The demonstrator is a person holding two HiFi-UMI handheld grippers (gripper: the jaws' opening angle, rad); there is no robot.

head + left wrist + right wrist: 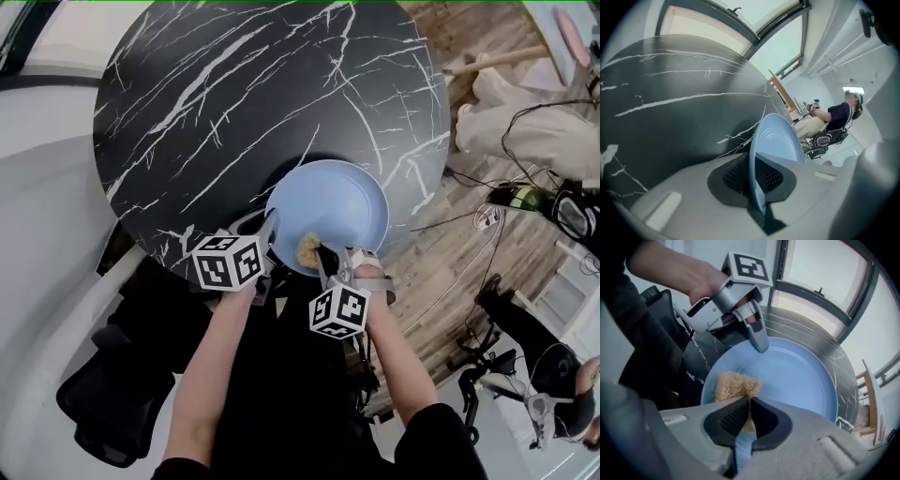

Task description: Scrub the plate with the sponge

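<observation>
Head view: left tongs [270, 226] clamp blue plate [347, 202] at its near rim; right tongs [318, 254] pinch tan sponge [307, 248] just inside that rim.

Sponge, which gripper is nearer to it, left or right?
Right. The right gripper is clamped on the sponge; the left gripper pinches the plate by its rim, apart from the sponge.

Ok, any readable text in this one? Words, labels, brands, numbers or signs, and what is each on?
No readable words, numbers or brands in any view.
Left cube, right cube: black-and-white square markers only, no letters.
Plate, sponge, table: no print.
Gear on the floor: too small to read.
</observation>
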